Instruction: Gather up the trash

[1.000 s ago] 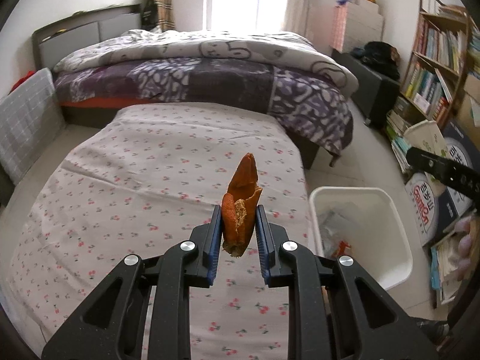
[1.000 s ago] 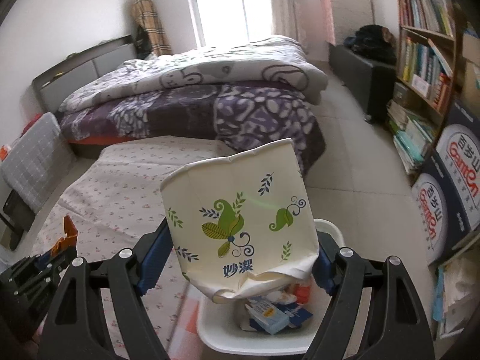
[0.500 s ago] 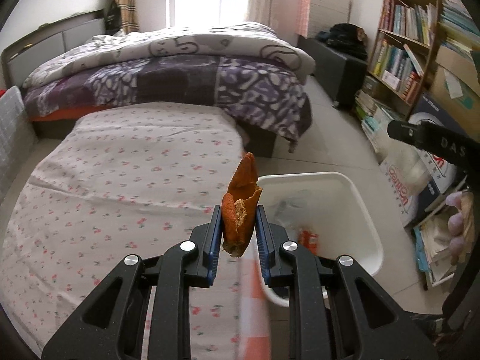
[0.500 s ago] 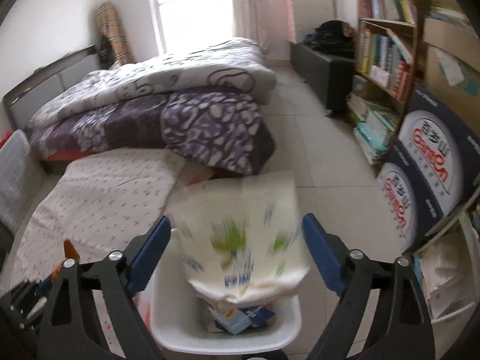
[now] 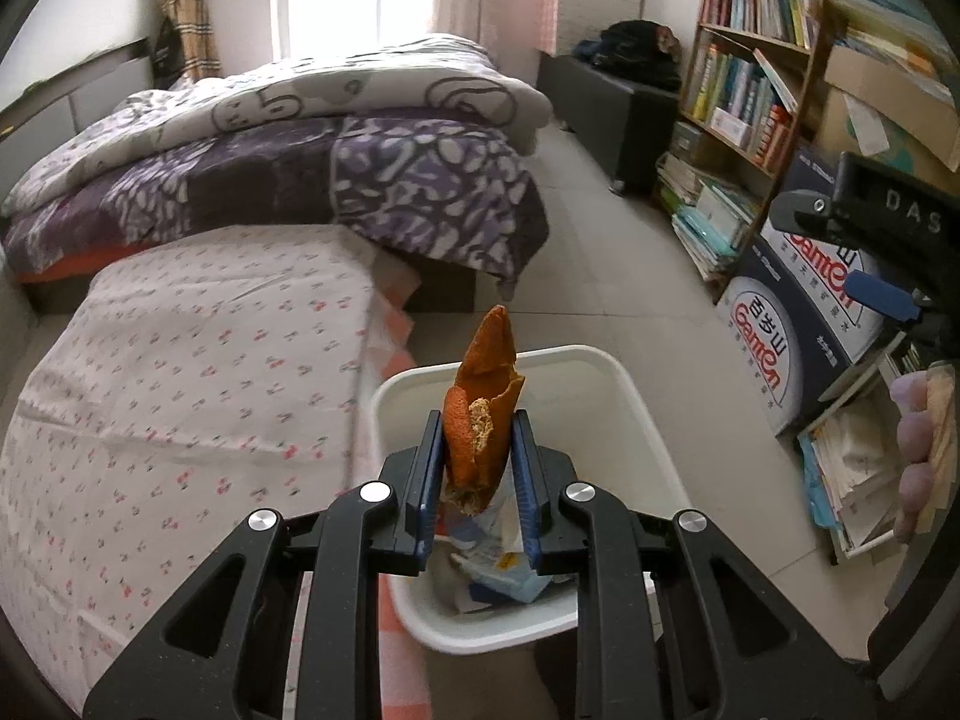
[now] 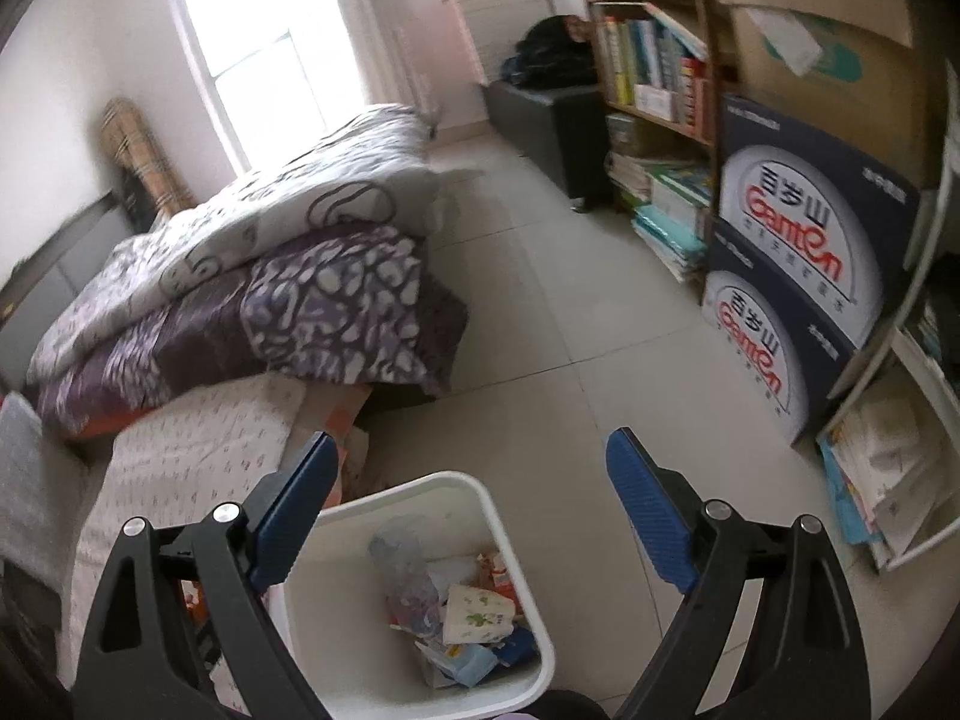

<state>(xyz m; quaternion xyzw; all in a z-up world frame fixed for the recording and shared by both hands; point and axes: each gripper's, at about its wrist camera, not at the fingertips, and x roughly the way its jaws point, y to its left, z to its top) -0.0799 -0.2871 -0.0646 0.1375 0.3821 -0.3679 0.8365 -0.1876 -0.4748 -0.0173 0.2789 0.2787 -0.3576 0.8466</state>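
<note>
The paper cup [image 6: 478, 617] already lies in the white bin [image 6: 516, 540] beneath the right gripper [image 6: 474, 516], whose jaws have just opened empty, while the left gripper [image 5: 475, 474] clamps an orange peel [image 5: 483, 408] above the bin, not yet dropped.

White bin [image 6: 510, 516] open at the top, half filled with trash, flanked by the cloth-covered bench [image 5: 180, 372] on one side, bare tiled floor [image 6: 540, 324] on the other, bookshelf [image 6: 654, 60] and stacked boxes [image 6: 798, 252] well apart.
</note>
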